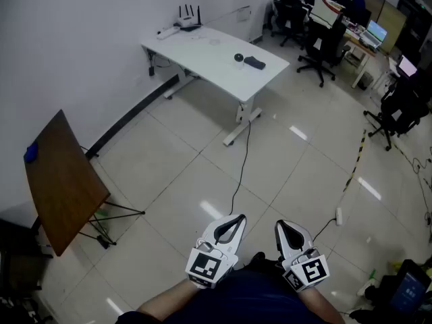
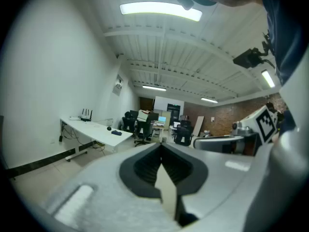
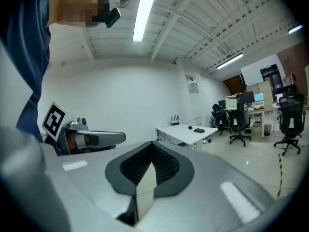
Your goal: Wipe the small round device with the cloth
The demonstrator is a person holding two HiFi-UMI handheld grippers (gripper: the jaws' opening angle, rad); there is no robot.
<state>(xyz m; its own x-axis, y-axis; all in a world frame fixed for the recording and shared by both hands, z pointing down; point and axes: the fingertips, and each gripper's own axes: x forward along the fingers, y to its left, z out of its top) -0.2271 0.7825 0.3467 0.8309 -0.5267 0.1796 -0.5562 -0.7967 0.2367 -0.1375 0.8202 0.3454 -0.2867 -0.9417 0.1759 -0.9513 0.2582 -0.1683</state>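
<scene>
Far across the room a white table [image 1: 202, 56] carries a small round dark device [image 1: 238, 58] and, just right of it, a dark folded cloth [image 1: 254, 63]. Both show tiny in the left gripper view, the device [image 2: 109, 128] and cloth [image 2: 116, 133], and in the right gripper view, the device [image 3: 189, 127] and cloth [image 3: 198, 130]. My left gripper [image 1: 230, 223] and right gripper [image 1: 285, 227] are held side by side close to my body over the tiled floor, several steps from the table. Both are shut with nothing between the jaws.
A brown folding table [image 1: 62, 181] stands at the left by the wall. A router [image 1: 189, 17] sits at the white table's far end, and a cable [image 1: 241, 167] trails across the floor from it. Office chairs [image 1: 324, 49] and desks fill the back right.
</scene>
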